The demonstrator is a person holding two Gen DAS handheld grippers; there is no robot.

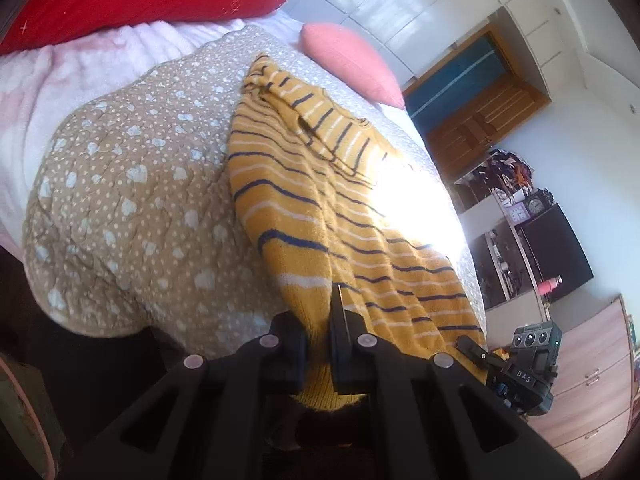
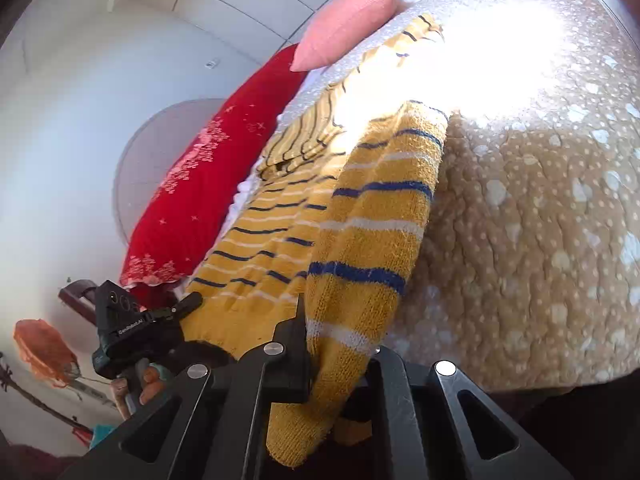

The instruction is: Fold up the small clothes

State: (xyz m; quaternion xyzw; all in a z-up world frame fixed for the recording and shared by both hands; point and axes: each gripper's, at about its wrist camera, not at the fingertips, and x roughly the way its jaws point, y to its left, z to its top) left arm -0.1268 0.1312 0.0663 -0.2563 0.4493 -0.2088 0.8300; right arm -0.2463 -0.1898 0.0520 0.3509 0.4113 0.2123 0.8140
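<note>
The left gripper [image 1: 320,320] is pinching the hem of the yellow striped sweater [image 1: 304,184], which is lying across the spotted beige quilt [image 1: 132,208] on the bed. The right gripper [image 2: 332,344] is clamping the hem's other corner.

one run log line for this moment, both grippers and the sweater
left gripper: shut on sweater hem | right gripper: shut on sweater hem | sweater: yellow striped, rest lying on dotted quilt | fold: not yet made

both grippers are matte black plastic: left gripper [image 1: 318,344] and right gripper [image 2: 340,356] have angular ribbed arms with round silver screw heads.
</note>
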